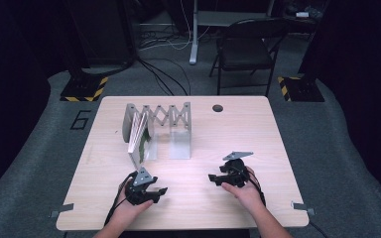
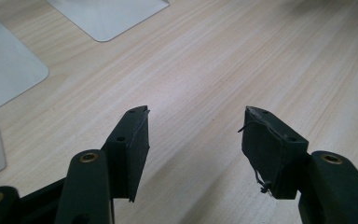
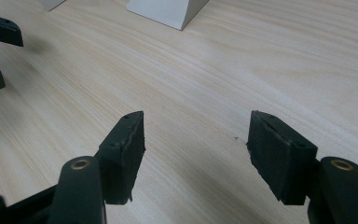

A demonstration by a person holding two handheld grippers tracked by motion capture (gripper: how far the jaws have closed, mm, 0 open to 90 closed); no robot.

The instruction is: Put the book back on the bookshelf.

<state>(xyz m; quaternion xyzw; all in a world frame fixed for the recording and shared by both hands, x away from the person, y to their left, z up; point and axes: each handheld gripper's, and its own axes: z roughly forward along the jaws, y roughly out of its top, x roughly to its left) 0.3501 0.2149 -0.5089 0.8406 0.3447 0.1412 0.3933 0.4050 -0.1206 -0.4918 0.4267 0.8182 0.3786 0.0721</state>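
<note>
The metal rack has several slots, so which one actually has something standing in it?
The leftmost slot of the expanding rack: flat white items lean in it, with something green beside them. The slot to its right is bare.

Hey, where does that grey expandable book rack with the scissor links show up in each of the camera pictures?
High view: the book rack stands left of centre on the table, holding a few books.
Left gripper view: its grey base plates lie along the top left edge.
Right gripper view: one base plate corner sits at top centre.
Shared landmark: the light wood-grain tabletop under both open grippers.
</note>
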